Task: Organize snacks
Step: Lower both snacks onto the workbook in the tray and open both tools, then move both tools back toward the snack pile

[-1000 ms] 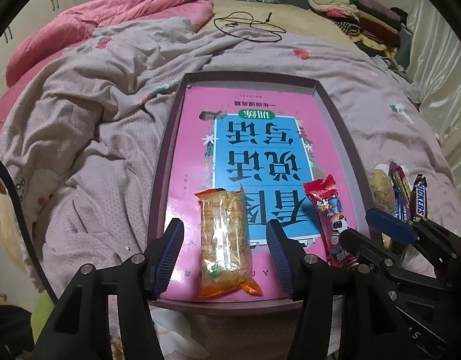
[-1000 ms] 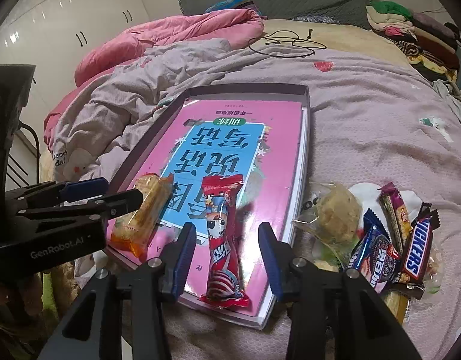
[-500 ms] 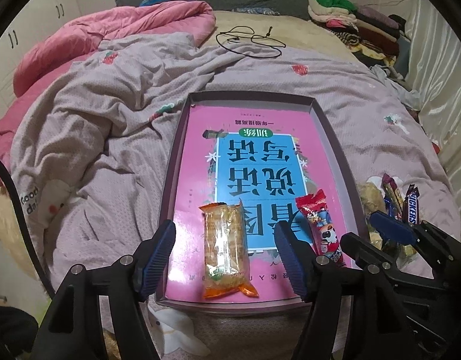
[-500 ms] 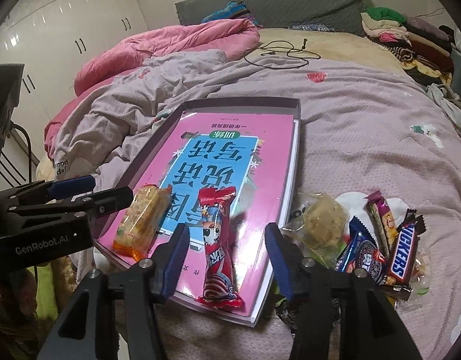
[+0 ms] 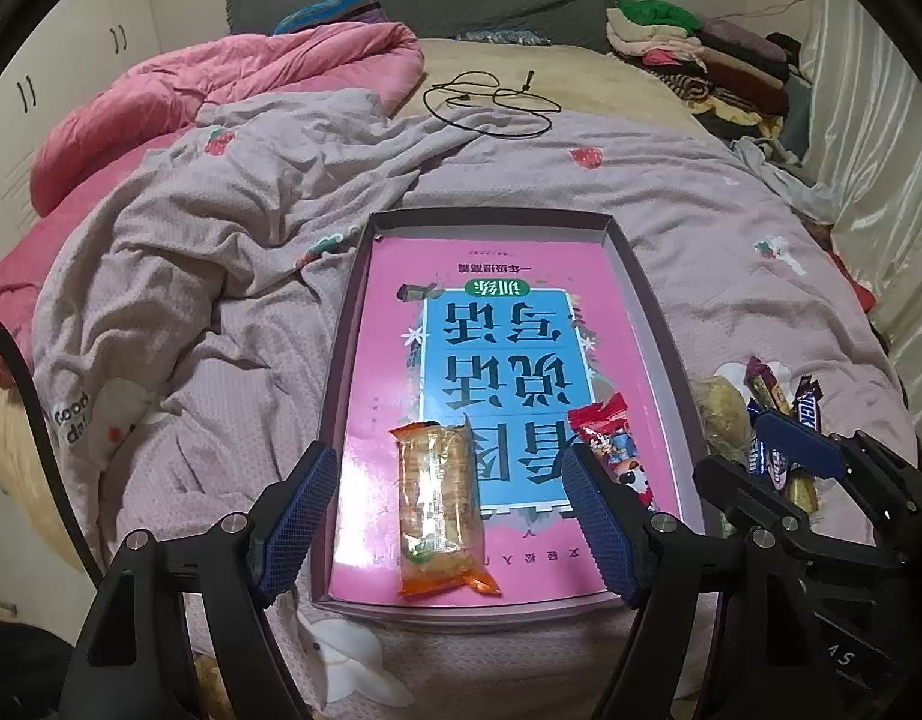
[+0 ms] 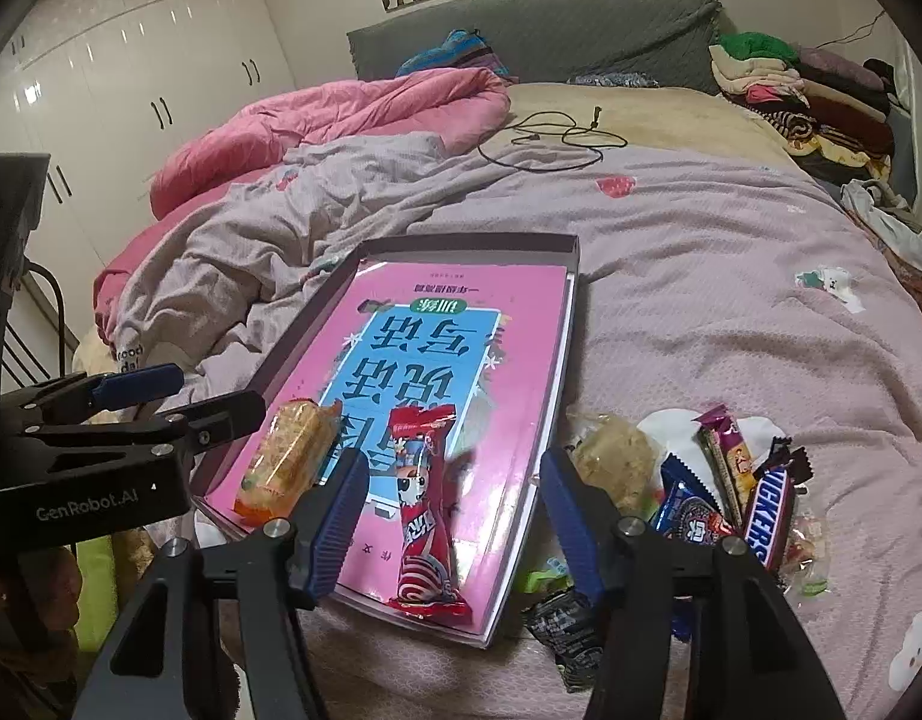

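Orange-ended clear cracker pack (image 5: pixel 440 510) flat on the pink book (image 5: pixel 497 300) inside the shallow tray (image 5: pixel 662 324), lengthwise near its front edge. Red wafer packet (image 6: pixel 425 510) beside it, parallel, apart. Loose pile just outside the tray's right wall, on the bedspread: Snickers bar (image 6: pixel 770 516), blue cookie pack (image 6: pixel 689 510), purple bar (image 6: pixel 728 462), clear-wrapped pastry (image 6: pixel 614 459).

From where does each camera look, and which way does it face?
Left wrist: on the left gripper, looking down at the orange snack in the tray; jaws opening, empty.
Right wrist: on the right gripper, looking down at the red snack; jaws opening, empty.
Both show tray, both snacks, the other gripper.
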The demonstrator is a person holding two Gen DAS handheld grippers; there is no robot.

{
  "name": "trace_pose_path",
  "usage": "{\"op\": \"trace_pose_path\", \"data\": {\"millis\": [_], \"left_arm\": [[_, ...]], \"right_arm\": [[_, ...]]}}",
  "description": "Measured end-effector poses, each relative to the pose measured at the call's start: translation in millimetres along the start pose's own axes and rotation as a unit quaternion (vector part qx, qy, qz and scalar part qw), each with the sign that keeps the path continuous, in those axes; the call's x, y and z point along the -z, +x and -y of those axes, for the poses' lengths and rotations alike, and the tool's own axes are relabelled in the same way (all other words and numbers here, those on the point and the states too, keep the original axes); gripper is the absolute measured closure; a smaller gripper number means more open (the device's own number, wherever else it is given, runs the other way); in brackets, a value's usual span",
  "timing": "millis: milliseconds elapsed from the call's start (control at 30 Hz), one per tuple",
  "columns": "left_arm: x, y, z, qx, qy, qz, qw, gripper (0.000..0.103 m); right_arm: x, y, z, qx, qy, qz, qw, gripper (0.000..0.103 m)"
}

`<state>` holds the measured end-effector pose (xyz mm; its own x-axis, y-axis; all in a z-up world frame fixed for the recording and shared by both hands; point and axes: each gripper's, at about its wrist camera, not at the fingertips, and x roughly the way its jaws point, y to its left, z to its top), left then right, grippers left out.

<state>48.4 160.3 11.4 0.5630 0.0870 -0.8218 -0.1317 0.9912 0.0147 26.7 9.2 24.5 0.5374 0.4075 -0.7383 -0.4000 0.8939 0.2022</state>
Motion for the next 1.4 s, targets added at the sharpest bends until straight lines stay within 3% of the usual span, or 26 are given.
{"op": "trace_pose_path", "data": {"millis": [700,1400], "left_arm": [[-3,-19,16,0.010,0.014,0.015,0.9997,0.023],[-3,-32,60,0.043,0.055,0.016,0.9975,0.023]], "right_arm": [[0,-35,28,0.016,0.030,0.039,0.999,0.040],[19,-81,97,0.080,0.090,0.075,0.990,0.038]]}}
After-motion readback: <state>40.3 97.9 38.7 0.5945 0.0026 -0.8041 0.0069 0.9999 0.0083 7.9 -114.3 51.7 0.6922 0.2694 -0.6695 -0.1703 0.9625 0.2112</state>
